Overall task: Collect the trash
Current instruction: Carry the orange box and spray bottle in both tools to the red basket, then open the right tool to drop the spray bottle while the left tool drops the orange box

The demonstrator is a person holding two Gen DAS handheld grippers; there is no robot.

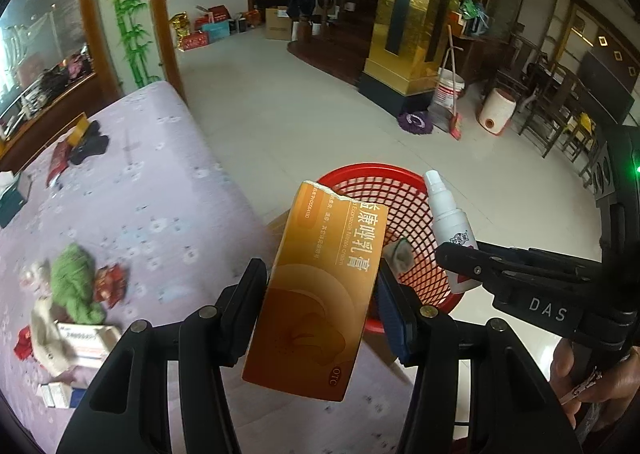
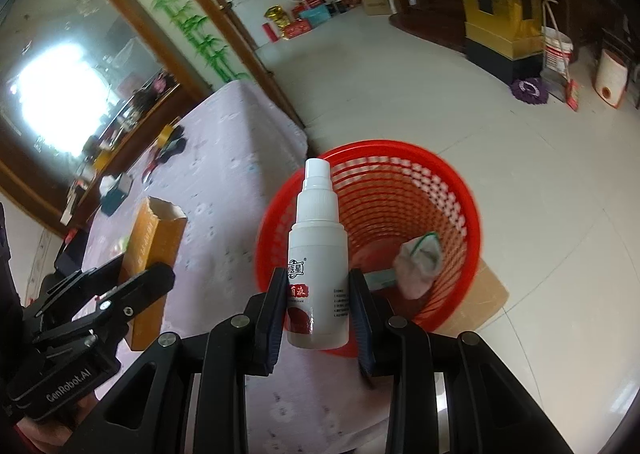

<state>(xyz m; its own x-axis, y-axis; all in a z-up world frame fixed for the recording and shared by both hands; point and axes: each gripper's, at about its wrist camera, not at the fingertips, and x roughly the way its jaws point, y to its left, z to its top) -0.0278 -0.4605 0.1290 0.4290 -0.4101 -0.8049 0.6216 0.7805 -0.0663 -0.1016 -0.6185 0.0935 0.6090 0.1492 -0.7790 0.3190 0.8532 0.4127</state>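
Observation:
My left gripper (image 1: 320,286) is shut on an orange medicine carton (image 1: 320,286), torn open at its top, held upright near the table's edge. My right gripper (image 2: 318,294) is shut on a white spray bottle (image 2: 318,254) with a red label, in front of the red mesh wastebasket (image 2: 440,182). The basket (image 1: 404,190) stands on the floor beside the table and holds a crumpled wad (image 2: 420,262) and some paper. From the left wrist view the bottle (image 1: 450,218) and right gripper (image 1: 472,258) show over the basket's right side. The carton (image 2: 154,250) and left gripper (image 2: 132,290) appear left in the right wrist view.
The table with the lilac cloth (image 1: 160,190) carries a green cloth (image 1: 74,282), red wrappers (image 1: 110,284), small boxes (image 1: 86,338) and dark items (image 1: 90,142). Flat cardboard (image 2: 488,294) lies under the basket. A bucket (image 1: 450,88), broom, mop head (image 1: 416,121) and a gold pillar (image 1: 412,14) stand across the tiled floor.

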